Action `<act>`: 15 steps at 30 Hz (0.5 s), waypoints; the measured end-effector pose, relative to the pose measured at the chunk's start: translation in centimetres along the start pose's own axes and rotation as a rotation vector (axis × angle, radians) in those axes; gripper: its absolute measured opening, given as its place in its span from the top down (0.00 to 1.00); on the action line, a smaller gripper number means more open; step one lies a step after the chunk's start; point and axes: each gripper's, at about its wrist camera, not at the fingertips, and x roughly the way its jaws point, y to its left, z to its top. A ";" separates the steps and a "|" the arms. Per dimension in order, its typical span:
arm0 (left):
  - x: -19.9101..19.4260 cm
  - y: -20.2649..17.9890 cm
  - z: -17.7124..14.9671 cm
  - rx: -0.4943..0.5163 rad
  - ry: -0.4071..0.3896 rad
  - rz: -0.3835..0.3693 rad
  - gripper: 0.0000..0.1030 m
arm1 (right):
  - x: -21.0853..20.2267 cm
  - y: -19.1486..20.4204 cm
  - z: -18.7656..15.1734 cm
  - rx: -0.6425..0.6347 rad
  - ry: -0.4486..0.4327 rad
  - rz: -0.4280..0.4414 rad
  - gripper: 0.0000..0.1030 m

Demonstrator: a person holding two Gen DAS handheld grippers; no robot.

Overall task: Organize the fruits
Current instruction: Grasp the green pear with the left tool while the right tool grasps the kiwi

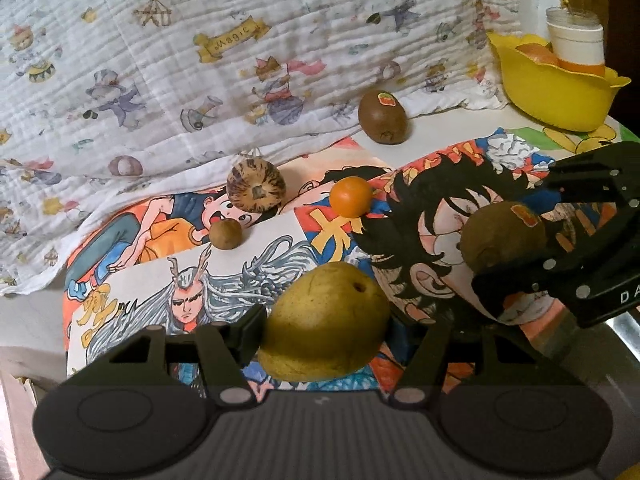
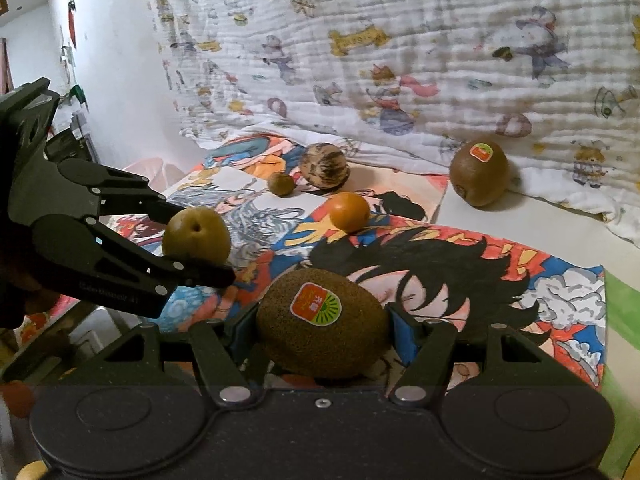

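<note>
My left gripper is shut on a yellow-green pear, also seen in the right wrist view. My right gripper is shut on a brown kiwi with a sticker, which shows at the right of the left wrist view. On the cartoon mat lie a small orange, a small brown fruit and a mottled brown round fruit. A second stickered kiwi lies behind the mat.
A yellow bowl holding an orange fruit and a white cup stands at the far right. A printed white cloth drapes up behind the mat. A white wall is at the left in the right wrist view.
</note>
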 end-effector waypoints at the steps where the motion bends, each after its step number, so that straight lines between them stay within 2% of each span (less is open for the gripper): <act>1: -0.3 0.0 0.0 -0.003 -0.004 0.000 0.37 | -0.2 0.2 0.0 -0.002 -0.002 0.003 0.34; 15: -5.6 -0.5 -3.0 -0.041 -0.035 -0.025 0.37 | -3.7 3.9 -0.9 -0.056 -0.004 0.062 0.34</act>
